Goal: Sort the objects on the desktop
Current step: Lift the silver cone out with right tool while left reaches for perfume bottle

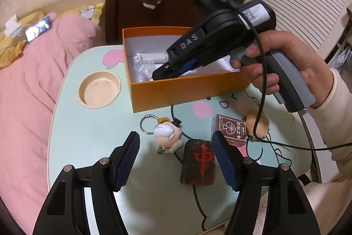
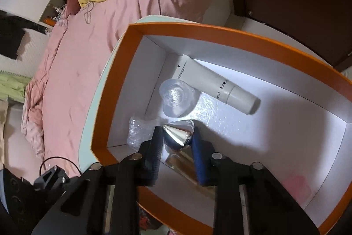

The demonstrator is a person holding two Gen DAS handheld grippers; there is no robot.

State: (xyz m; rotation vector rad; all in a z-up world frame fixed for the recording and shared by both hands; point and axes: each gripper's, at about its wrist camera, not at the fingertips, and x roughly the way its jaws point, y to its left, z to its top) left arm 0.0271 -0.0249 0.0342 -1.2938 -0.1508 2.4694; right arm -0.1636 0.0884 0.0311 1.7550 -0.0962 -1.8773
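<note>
An orange box (image 1: 176,89) with a white inside stands at the back of the lap table (image 1: 92,142). My right gripper (image 2: 177,136) is inside the box (image 2: 220,34), shut on a bottle with a shiny silver cone cap (image 2: 178,132); it also shows in the left wrist view (image 1: 169,72). In the box lie a white tube (image 2: 211,83), a clear plastic piece (image 2: 176,97) and crumpled clear wrap (image 2: 139,131). My left gripper (image 1: 176,147) is open above the table, with a dark mahjong-tile block (image 1: 199,162) between its fingers. A pig keychain figure (image 1: 167,133), a card box (image 1: 231,131) and a small plush (image 1: 258,124) lie nearby.
A round cup recess (image 1: 100,89) is sunk in the table's left part. A bed with a pink quilt (image 1: 28,85) lies to the left, with a lit phone (image 1: 38,29) on it. A black cable (image 1: 261,89) hangs from the right gripper across the table.
</note>
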